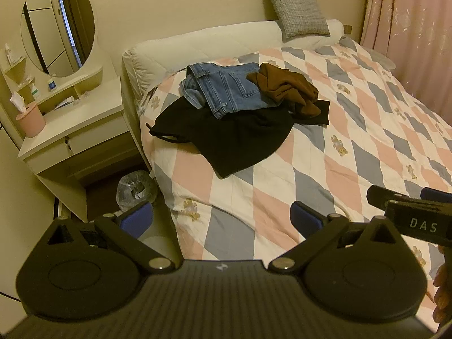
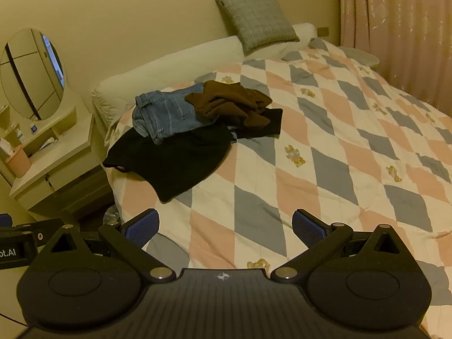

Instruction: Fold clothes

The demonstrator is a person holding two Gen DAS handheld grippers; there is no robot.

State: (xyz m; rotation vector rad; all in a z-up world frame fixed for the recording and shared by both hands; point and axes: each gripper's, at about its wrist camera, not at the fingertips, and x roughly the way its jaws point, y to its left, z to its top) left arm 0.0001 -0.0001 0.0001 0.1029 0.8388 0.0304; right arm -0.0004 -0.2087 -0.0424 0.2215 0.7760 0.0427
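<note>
Both pairs of blue-padded fingers, left gripper [image 1: 221,220] and right gripper [image 2: 226,227], are spread wide and hold nothing above the diamond-patterned pink, grey and white quilt [image 2: 325,152]. Well ahead on the quilt lie heaped blue denim jeans [image 2: 166,115], a crumpled brown garment [image 2: 228,103] and a black garment [image 2: 175,161].

The right tool [image 2: 224,227] hangs over the near edge of the bed [image 2: 353,147] with its blue-padded fingers [image 2: 309,227] spread wide and nothing between them. Well ahead, toward the headboard side of the diamond-patterned quilt [image 2: 282,192], lies a loose heap: a black garment [image 2: 175,161] spread flat at the bottom, blue jeans [image 2: 163,115] bunched on top of it, and a brown garment [image 2: 228,103] crumpled just beside the jeans. A grey cushion [image 2: 257,18] leans against the wall, and a mirrored dresser [image 2: 48,141] stands at the left.
</note>
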